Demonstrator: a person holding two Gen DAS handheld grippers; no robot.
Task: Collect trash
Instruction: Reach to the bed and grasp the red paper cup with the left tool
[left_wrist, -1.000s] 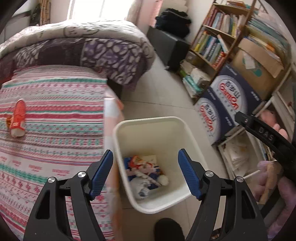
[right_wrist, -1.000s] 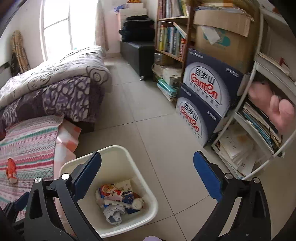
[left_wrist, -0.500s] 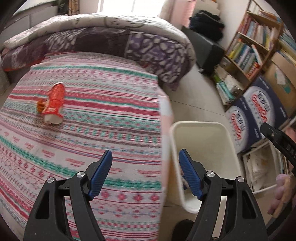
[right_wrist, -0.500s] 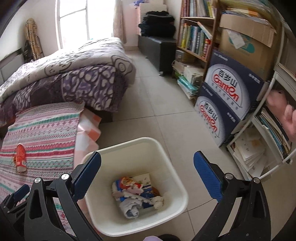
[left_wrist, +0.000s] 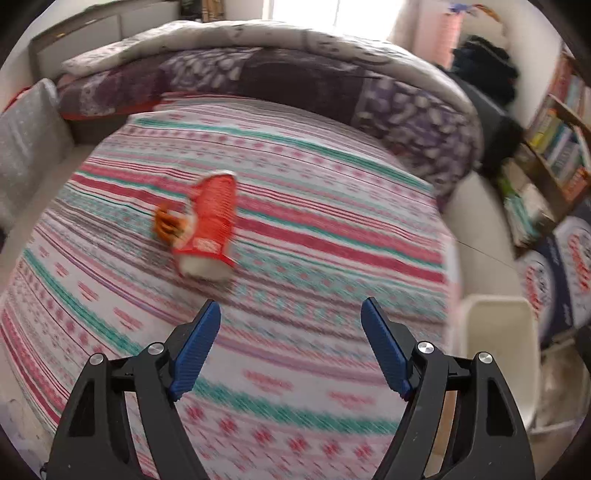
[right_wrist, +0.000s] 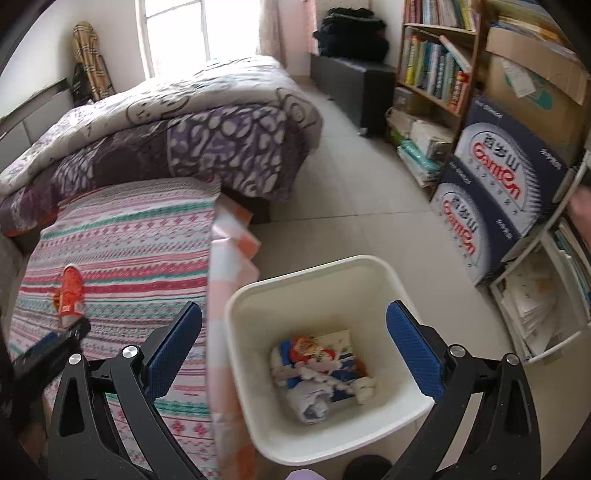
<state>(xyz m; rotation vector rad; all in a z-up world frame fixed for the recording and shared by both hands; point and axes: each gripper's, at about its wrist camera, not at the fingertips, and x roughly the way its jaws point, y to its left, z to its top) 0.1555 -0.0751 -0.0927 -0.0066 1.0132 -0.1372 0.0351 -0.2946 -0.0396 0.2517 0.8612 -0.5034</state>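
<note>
A red snack wrapper (left_wrist: 208, 225) with an orange crumpled end lies on the striped bedspread (left_wrist: 314, 236). My left gripper (left_wrist: 291, 347) is open and empty, hovering over the bed just short of the wrapper. The wrapper also shows in the right wrist view (right_wrist: 70, 291), with the left gripper's tip (right_wrist: 55, 339) close below it. My right gripper (right_wrist: 295, 354) is open and empty above the white bin (right_wrist: 306, 273), which holds several wrappers and tissues (right_wrist: 321, 373). The bin's rim shows at the right of the left wrist view (left_wrist: 495, 306).
A purple and white quilt (right_wrist: 177, 125) is piled at the far end of the bed. Blue printed cartons (right_wrist: 495, 199), a bookshelf (right_wrist: 436, 70) and a wire rack of papers (right_wrist: 535, 295) line the right wall. Tiled floor (right_wrist: 351, 206) runs between bed and shelves.
My left gripper has swung left from above the bin to over the bed, and the red wrapper is now much closer. My right gripper has shifted slightly, staying over the bin.
</note>
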